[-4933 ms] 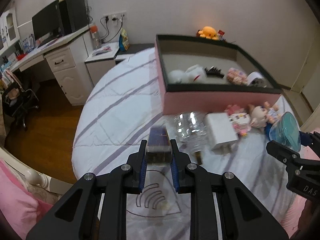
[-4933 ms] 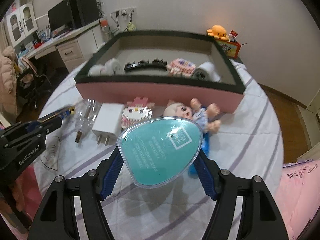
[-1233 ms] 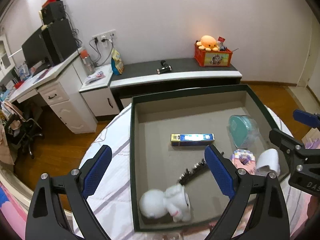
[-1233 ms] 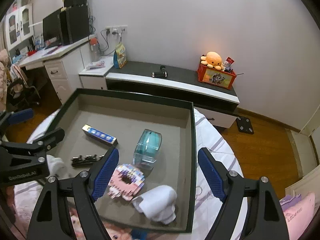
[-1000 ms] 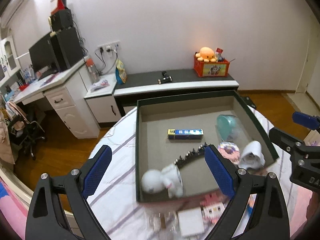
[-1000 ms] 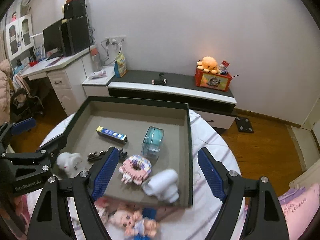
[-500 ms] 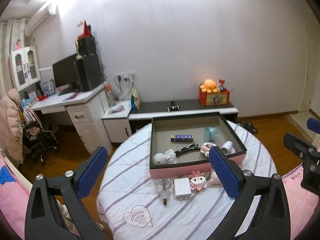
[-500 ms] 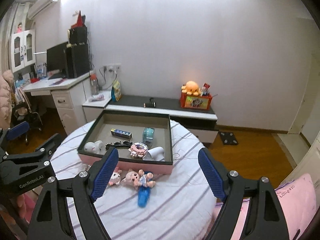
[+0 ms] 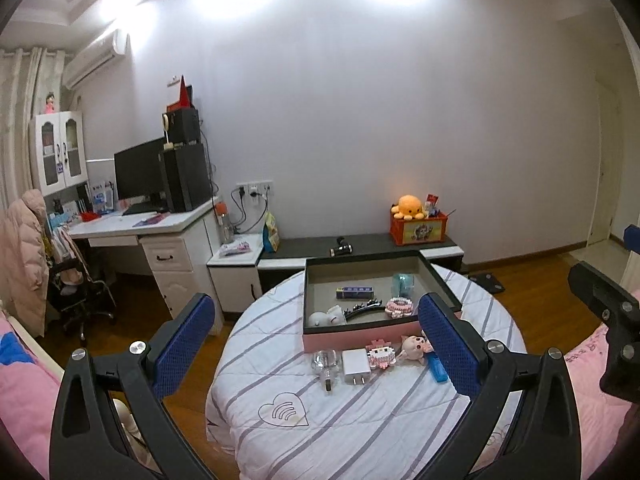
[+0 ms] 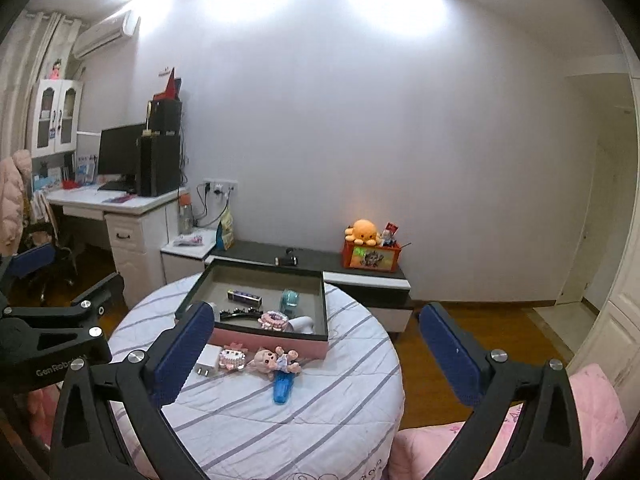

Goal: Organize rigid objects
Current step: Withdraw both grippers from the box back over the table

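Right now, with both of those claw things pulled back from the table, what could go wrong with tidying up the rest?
The doll lies partly on the blue item, so lifting either may drag the other. The charger, clear bottle and block toy sit tight together by the pink box, so the open left gripper could knock a neighbour.

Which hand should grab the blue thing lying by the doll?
Probably the right gripper. The blue thing lies on the table's right side, nearer it, while the left gripper faces the charger. Both are empty; the right one's jaws are opening.
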Motion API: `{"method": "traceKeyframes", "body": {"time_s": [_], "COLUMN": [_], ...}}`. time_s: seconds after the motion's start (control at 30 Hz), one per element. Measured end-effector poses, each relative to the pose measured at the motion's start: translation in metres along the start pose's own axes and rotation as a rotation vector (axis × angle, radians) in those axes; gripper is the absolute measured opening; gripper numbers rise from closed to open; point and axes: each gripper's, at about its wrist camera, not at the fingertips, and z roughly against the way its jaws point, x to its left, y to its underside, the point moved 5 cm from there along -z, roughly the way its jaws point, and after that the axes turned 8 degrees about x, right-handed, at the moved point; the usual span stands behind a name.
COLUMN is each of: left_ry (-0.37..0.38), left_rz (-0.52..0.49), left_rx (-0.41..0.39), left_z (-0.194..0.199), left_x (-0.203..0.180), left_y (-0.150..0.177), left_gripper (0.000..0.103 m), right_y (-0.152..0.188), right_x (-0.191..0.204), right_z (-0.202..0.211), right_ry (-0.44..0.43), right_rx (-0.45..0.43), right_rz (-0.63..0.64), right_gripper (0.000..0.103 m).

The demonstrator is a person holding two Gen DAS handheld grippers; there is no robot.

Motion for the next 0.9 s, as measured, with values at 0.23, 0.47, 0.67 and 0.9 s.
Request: {"method": "traceKeyframes", "body": {"time_s": [0.23, 0.47, 0.67, 0.9], "left_ry": [0.012, 0.020, 0.001, 0.003], "left_rz": [0.000, -0.017, -0.008, -0.006], "left_rx": [-0.016, -0.021, 0.025, 0.097], "left_z": [0.012, 0.012, -0.007, -0.042], "left_x": [-0.004, -0.011, -0.008, -0.004], "left_y": [0.011, 0.010, 0.011, 0.014], "left_gripper": [0.103, 0.103, 0.103, 0.103], "right_y": [0.008, 0.009, 0.009, 0.009], "right_x": [-0.008, -0.006, -0.008, -0.006], "right_z": [0.013, 0.005, -0.007, -0.041], "right_ry": [0.012, 0.002, 0.004, 0.004], "right_rx": [-0.028, -0.015, 0.006, 0.083], "right_rz": [-0.019, -0.009, -0.015, 0.000], "right_gripper": [0.103, 0.103, 0.103, 0.103]}}
